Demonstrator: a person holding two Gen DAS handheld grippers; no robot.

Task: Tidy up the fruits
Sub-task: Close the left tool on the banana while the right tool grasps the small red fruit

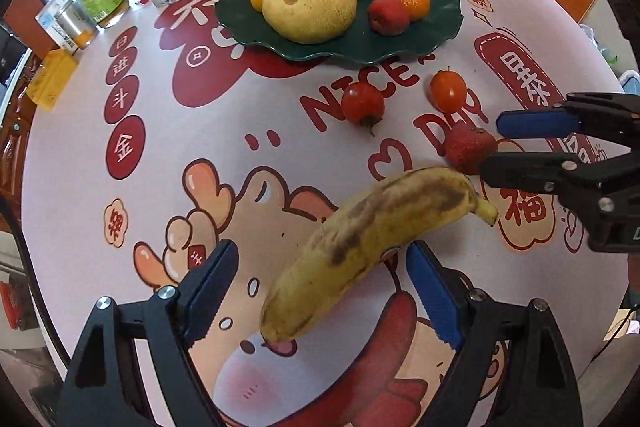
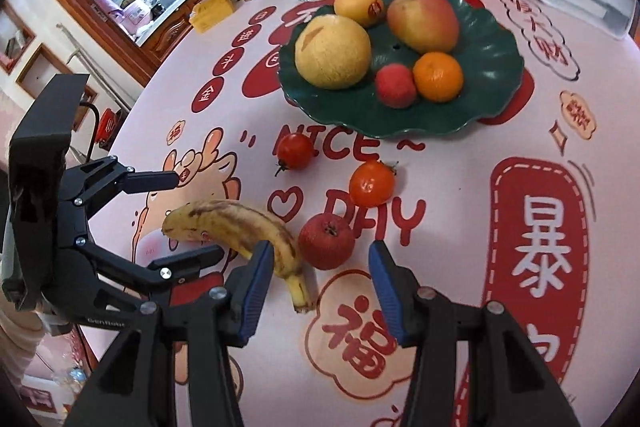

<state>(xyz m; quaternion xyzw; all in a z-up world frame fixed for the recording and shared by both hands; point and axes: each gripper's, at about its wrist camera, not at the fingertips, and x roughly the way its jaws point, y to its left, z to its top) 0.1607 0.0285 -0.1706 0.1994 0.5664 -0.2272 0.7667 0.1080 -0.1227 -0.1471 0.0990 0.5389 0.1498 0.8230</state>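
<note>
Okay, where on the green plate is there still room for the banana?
The plate's right side, beyond the orange, is bare. Its left half is crowded by the melon, apple and others. The banana lies on the tablecloth.

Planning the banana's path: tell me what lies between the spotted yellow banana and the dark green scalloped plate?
Two small red-orange tomatoes on the printed tablecloth; both views show them.

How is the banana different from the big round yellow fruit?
The banana is long and curved; the big yellow fruit is round. The banana lies on the tablecloth between the open fingers of the left gripper; the round fruit sits on the green plate. The banana has dark brown streaks; the round fruit has fine speckles and one pale patch. Both are yellow.
</note>
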